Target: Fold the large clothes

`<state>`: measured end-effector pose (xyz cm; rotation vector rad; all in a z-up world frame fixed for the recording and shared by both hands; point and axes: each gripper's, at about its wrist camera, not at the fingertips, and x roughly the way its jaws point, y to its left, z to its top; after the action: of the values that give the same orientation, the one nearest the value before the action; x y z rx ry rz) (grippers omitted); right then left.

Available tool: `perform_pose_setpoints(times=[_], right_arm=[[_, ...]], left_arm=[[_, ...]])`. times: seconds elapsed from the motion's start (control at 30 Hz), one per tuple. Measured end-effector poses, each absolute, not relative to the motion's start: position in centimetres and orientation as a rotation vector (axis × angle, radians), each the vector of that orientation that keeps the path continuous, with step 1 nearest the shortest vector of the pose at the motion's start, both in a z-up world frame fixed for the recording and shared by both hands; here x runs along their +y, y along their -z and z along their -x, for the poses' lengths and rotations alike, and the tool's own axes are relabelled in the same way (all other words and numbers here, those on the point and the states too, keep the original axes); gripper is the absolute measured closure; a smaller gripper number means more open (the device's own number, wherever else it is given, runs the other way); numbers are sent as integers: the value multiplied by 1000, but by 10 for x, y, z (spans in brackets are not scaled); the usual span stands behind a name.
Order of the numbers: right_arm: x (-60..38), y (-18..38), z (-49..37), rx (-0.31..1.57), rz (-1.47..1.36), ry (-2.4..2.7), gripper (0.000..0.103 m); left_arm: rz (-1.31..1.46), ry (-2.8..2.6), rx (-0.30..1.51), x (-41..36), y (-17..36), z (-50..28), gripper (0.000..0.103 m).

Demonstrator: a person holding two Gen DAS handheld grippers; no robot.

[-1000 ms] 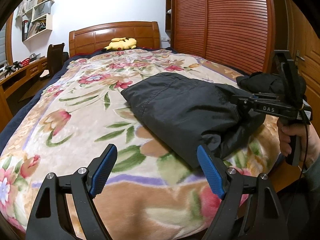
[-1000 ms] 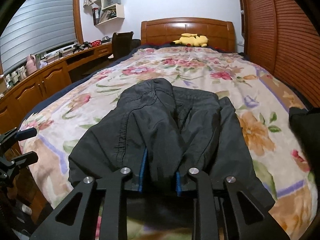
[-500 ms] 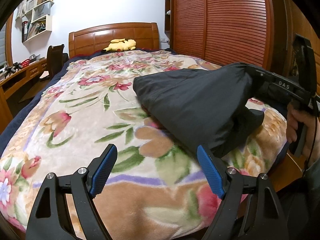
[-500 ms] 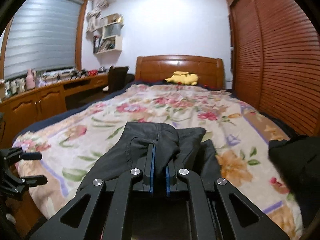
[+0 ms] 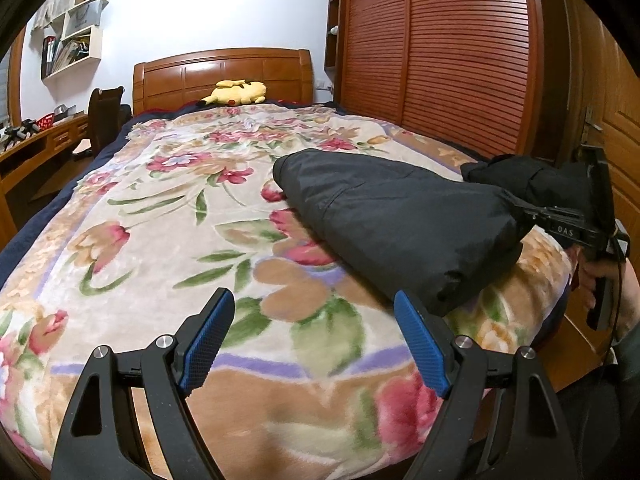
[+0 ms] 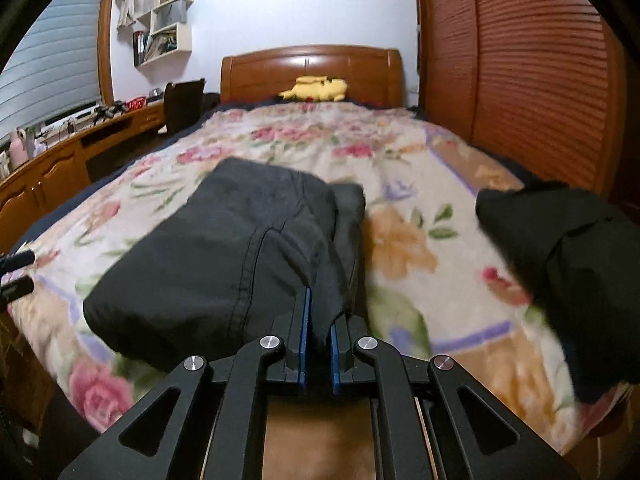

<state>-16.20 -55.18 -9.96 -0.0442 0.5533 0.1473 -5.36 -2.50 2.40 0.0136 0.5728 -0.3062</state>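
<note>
Since half a second ago, my right gripper (image 6: 318, 320) has lowered the garment (image 6: 224, 256) back onto the blanket (image 5: 168, 248); its jaws, closing a second ago, now clamp a pinch of dark fabric between the blue pads (image 6: 306, 320). My left gripper (image 5: 316, 340) has not shifted — jaws spread wide, nothing between them, hovering over the blanket near the foot of the bed. Beyond it the garment lies folded on the bed's right half, near end pulled toward the right gripper. A second dark bundle (image 6: 560, 264) sits at the right edge. Far off, a yellow toy (image 5: 236, 92) rests against the headboard (image 5: 224, 72).
</note>
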Motion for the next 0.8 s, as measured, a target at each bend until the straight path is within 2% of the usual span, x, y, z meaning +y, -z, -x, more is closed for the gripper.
perform_pose_setpoints(times=[0.1, 0.2, 0.27, 0.37, 0.8], right_arm=[[-551, 93, 167, 538, 42, -158, 92], [-558, 83, 177, 488, 46, -108, 82], [-561, 74, 187, 445, 35, -98, 67], [-562, 62, 194, 399, 35, -104, 55], [-508, 53, 154, 488, 140, -202, 53]], left_arm=[[-9, 310, 560, -27, -25, 56, 20], [-1, 314, 551, -27, -25, 57, 20], [7, 321, 544, -26, -26, 60, 20], [4, 331, 535, -26, -28, 63, 20], [-7, 313, 496, -12, -38, 72, 20]])
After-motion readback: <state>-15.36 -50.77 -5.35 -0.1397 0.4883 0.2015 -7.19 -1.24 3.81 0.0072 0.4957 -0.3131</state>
